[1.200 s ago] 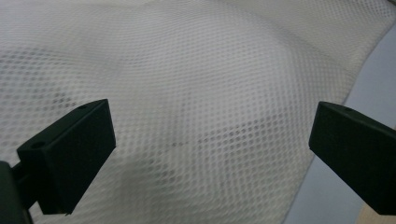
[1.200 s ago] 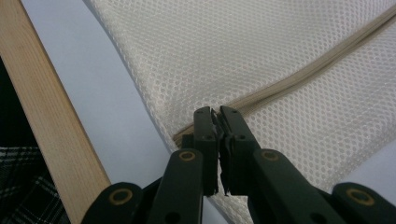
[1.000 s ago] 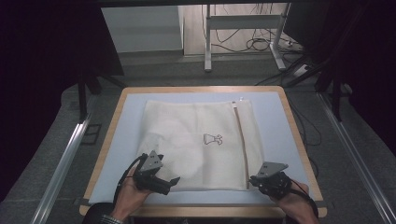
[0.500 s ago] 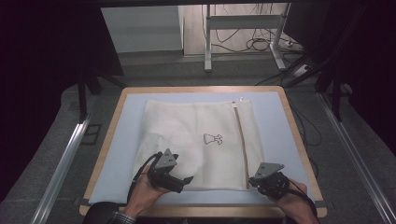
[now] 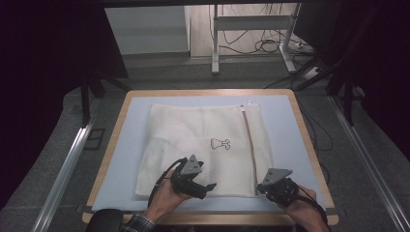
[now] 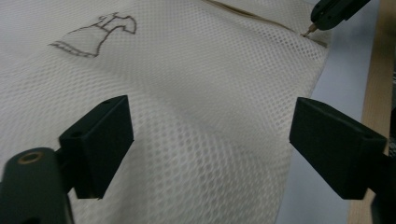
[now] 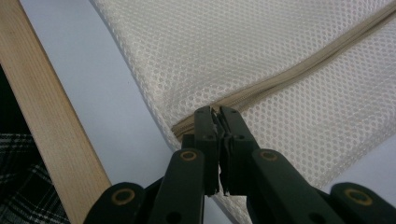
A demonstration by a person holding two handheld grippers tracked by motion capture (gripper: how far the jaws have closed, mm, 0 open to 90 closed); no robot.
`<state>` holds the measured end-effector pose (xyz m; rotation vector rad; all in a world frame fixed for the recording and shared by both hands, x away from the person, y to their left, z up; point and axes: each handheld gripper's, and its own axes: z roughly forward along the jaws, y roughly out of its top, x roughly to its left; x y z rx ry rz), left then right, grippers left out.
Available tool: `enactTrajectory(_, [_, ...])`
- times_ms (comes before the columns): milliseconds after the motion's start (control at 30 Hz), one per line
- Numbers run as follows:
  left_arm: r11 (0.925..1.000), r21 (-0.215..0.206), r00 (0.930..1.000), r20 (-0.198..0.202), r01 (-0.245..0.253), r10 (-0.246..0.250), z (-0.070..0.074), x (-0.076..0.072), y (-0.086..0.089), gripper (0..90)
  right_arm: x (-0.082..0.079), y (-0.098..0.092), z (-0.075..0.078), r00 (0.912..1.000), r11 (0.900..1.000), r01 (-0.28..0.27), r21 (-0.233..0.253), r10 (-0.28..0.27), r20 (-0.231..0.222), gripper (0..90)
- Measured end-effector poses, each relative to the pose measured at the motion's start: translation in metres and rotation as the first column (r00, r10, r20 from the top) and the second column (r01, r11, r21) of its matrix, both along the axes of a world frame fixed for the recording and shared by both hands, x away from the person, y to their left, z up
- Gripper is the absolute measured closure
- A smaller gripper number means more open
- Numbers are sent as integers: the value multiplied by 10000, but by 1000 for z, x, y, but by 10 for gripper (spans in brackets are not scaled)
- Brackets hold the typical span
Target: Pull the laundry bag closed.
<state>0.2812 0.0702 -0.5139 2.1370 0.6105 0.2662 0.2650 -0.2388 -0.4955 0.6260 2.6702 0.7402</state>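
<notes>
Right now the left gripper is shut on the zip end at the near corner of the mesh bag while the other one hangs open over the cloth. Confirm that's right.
Not quite: the sides are swapped. The right gripper is the one shut on the zip end at the near corner of the mesh bag, as the right gripper view shows. The left gripper is the one open over the cloth, its jaws wide apart in the left gripper view.

Left claw [image 5: 209, 186] hangs over the near part of the mesh bag [image 5: 203, 145], tips pointing toward the right claw [image 5: 263, 186], which sits at the bag's near right corner, right at the near end of the zipper [image 5: 249, 145]. The zipper runs away from that claw toward the far edge. A little dress print [image 5: 220, 143] lies just beyond the left claw. The bag lies flat on the counter [image 5: 121, 150], with both hands at its near edge.
</notes>
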Motion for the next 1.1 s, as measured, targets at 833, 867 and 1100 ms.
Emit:
enactTrajectory(833, [9830, -365, 9793, -876, 1801, -1827, -8, 2, -64, 792, 0, 0, 0, 10000, 10000, 11, -39, -11, 5, 854])
enactTrajectory(867, [9823, -397, 9783, -907, 1832, -1861, -9, 2, -67, 809, 0, 0, 0, 10000, 10000, 29, -24, -29, -5, 853])
enactTrajectory(1100, [9810, -340, 9771, -888, 1909, -1932, -12, 2, -84, 887, 0, 0, 0, 9999, 9999, 125, 62, -124, -71, 853])
